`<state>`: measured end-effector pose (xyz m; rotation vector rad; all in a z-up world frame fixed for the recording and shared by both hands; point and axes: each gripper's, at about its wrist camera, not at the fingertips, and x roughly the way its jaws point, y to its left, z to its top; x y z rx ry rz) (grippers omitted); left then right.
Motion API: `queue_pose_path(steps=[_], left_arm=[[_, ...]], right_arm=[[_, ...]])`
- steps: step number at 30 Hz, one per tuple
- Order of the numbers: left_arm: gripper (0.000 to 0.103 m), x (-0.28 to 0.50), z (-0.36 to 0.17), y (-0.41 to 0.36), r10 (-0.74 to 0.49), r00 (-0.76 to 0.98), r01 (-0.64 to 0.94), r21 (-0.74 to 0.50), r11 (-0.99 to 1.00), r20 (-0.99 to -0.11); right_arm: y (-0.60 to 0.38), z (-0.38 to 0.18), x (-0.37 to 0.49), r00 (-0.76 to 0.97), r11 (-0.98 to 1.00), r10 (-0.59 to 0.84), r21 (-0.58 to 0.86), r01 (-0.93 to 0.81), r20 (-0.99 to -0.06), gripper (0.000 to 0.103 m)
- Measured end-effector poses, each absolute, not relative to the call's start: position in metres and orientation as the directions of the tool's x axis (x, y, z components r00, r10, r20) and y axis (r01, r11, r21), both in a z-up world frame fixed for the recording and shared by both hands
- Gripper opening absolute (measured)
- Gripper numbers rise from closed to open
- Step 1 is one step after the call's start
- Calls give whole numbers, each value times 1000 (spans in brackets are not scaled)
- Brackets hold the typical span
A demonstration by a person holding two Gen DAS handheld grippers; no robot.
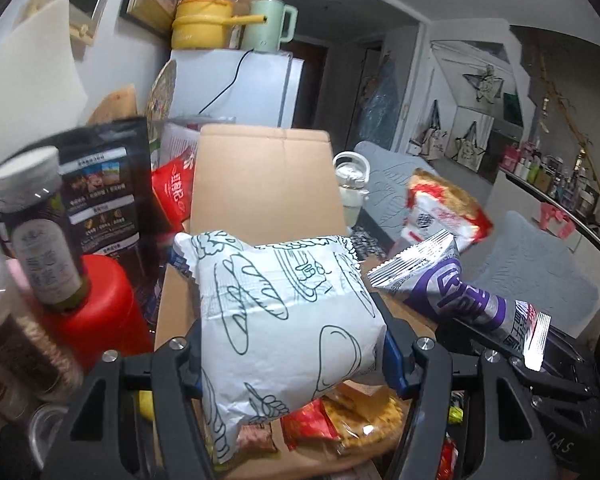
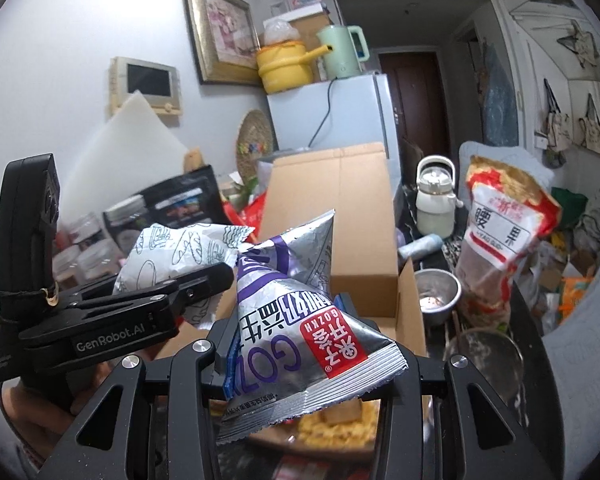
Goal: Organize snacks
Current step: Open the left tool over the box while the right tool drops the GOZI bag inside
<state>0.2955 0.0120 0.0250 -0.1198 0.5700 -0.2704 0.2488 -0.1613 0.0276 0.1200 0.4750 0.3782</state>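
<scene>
With the left gripper (image 1: 292,354) pinching the white bread packet (image 1: 284,320) and the right gripper (image 2: 306,354) pinching the silver pouch (image 2: 300,320) above the cardboard box (image 1: 264,184), lower both inside before releasing.

Left gripper (image 1: 292,354) jaws clamped; right gripper (image 2: 304,356) jaws clamped, alongside.

white snack bag (image 1: 288,320) clamped, cardboard box (image 1: 266,184) behind
</scene>
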Motion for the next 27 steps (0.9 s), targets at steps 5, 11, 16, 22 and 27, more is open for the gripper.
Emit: queue_pose_path(steps=[5,11,16,22,27], left_arm=[[63,326,8,10,-237,793,180,-157,971,-561],[63,350,-10,6,-200,771,148,-135,980,-605],[65,367,-26,3,-159,732,114,-112,987,-663],[65,380,-42,-1,-97,671,65,-73,995,-735],[67,379,-50,0,-51,641,40,-34,999,-766]], right_arm=[[-163,12,286,794,920,391,206,-332,-466,40],[-160,-7,318,755,915,403,209,-345,-518,40],[-156,-25,336,707,912,407,215,-350,-579,40],[-159,-39,344,669,920,389,223,-323,-633,41],[-161,-46,346,647,927,371,227,-297,-667,43]])
